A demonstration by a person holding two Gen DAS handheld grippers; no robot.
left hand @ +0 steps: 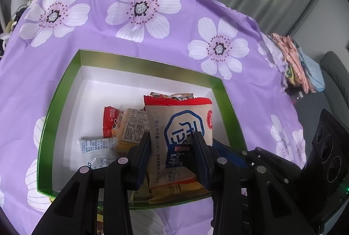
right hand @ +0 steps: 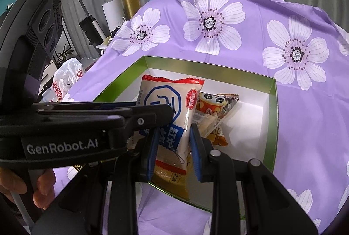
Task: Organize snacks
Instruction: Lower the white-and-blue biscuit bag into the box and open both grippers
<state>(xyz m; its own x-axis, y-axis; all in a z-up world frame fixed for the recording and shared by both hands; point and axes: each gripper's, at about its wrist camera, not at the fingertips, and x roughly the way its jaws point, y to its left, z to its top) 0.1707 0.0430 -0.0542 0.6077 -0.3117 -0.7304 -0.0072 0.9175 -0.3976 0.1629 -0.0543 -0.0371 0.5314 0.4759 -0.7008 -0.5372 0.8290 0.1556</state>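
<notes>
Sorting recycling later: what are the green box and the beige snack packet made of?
Green box: likely coated cardboard, with thin folded walls, a glossy green rim and matte white inside. Beige snack packet: glossy plastic film, going by its crimped red seal and shiny wrinkles.

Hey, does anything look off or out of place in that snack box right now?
One thing: the beige packet stands upright over the green box, with both the left gripper and right gripper closed on it. The other snacks lie flat inside. Nothing looks spilled or torn.
</notes>
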